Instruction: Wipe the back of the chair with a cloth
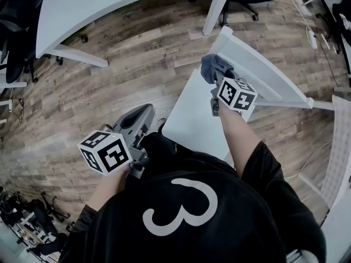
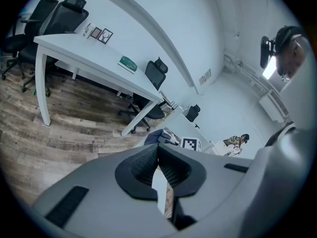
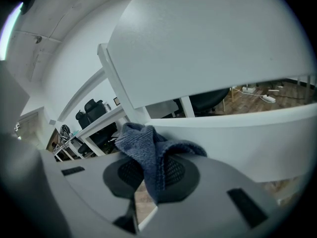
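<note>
Cloth at the chair back, in my right gripper

My right gripper (image 3: 151,175) pinches the blue-grey cloth (image 3: 147,147) at the white chair back (image 1: 262,73), near its far end. My left gripper (image 2: 159,166) is pressed together on nothing, low by my body, apart from the chair.

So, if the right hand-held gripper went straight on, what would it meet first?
Probably the white chair back, close ahead; the grey-blue knitted cloth clamped in the right hand-held gripper would touch it first.

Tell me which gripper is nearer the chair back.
Right. The right gripper, clamping the cloth, is at the chair back; the left gripper sits apart, off the seat's left edge.
</note>
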Motion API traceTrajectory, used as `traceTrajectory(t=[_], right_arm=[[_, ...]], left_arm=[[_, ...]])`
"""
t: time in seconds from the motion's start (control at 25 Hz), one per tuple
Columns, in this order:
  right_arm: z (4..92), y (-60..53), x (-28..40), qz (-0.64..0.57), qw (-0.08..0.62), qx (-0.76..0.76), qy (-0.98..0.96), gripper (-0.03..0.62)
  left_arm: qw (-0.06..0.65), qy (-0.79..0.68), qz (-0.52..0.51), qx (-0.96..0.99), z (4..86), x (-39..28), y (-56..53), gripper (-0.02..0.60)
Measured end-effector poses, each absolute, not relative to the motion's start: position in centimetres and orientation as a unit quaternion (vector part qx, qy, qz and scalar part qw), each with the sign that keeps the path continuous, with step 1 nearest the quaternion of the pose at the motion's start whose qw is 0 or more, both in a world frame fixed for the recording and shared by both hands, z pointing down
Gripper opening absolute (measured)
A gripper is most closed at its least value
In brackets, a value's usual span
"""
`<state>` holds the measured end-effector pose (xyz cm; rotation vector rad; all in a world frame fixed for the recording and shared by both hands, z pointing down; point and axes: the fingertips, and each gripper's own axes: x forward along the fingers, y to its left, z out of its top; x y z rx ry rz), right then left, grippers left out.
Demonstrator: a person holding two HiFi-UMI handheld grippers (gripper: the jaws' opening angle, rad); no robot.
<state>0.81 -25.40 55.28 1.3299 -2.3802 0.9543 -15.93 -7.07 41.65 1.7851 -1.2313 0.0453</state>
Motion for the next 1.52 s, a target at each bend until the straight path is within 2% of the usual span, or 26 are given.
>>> traceTrajectory(t=[0.64,1.52], right_arm=[[55.1,-23.7,7.9,0.340,0.100,0.507,-0.786,0.048],[55.5,-19.1,24.2,0.364,0.046,0.618,-0.695,0.049]], left_arm=[[0.465,-0.463,0.045,0.754,41.6,-12.2,-7.6,0.014],[0.465,-0.385,0.076,0.794,42.4,-3.5,-8.1,0.014]])
